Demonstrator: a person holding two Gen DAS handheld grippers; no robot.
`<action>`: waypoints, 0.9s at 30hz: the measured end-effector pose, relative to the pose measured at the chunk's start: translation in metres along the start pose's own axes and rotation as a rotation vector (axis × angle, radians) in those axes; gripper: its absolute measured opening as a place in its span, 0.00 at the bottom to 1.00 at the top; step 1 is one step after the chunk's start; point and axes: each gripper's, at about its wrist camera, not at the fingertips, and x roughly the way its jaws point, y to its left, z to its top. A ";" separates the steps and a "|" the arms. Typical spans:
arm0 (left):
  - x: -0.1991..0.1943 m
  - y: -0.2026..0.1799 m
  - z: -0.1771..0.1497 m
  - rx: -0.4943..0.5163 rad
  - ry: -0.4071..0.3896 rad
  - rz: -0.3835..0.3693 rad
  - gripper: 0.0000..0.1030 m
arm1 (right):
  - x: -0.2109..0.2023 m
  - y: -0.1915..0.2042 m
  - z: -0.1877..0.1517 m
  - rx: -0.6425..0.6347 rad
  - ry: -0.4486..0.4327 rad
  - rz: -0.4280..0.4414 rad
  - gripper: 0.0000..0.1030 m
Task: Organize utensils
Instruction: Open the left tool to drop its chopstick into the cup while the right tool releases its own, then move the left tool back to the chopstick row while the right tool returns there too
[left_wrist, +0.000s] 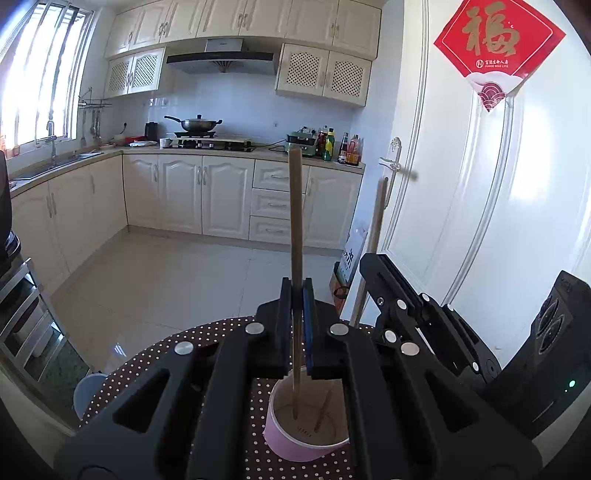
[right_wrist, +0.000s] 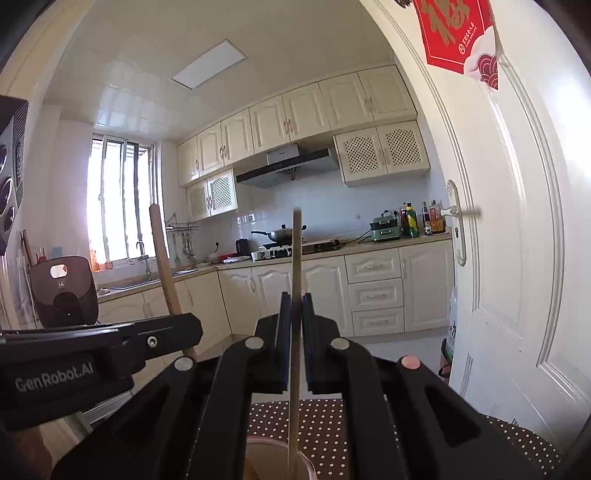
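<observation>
Each gripper pinches one upright chopstick: your left gripper (left_wrist: 296, 325) holds the left chopstick (left_wrist: 295, 221), your right gripper (right_wrist: 295, 339) the right chopstick (right_wrist: 295, 295). The pink cup (left_wrist: 284, 439) sits directly below; lower straight, then release.

"GenRobot.AI" on left gripper (right_wrist: 55, 373) body; gold "福" on red door poster (left_wrist: 495, 40).

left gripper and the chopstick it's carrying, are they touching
Touching. The left wrist view shows the left gripper with its blue pads shut on the chopstick, no gap, its lower end inside the pink cup.
</observation>
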 end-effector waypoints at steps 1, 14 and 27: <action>0.001 0.000 -0.002 0.007 0.002 -0.004 0.06 | 0.000 0.000 -0.001 0.003 0.012 0.006 0.04; 0.015 0.005 -0.011 0.044 0.064 0.017 0.08 | -0.008 -0.013 0.007 0.024 0.083 -0.013 0.41; 0.011 0.015 -0.019 0.008 0.075 0.050 0.51 | -0.021 -0.038 0.011 0.072 0.098 -0.082 0.65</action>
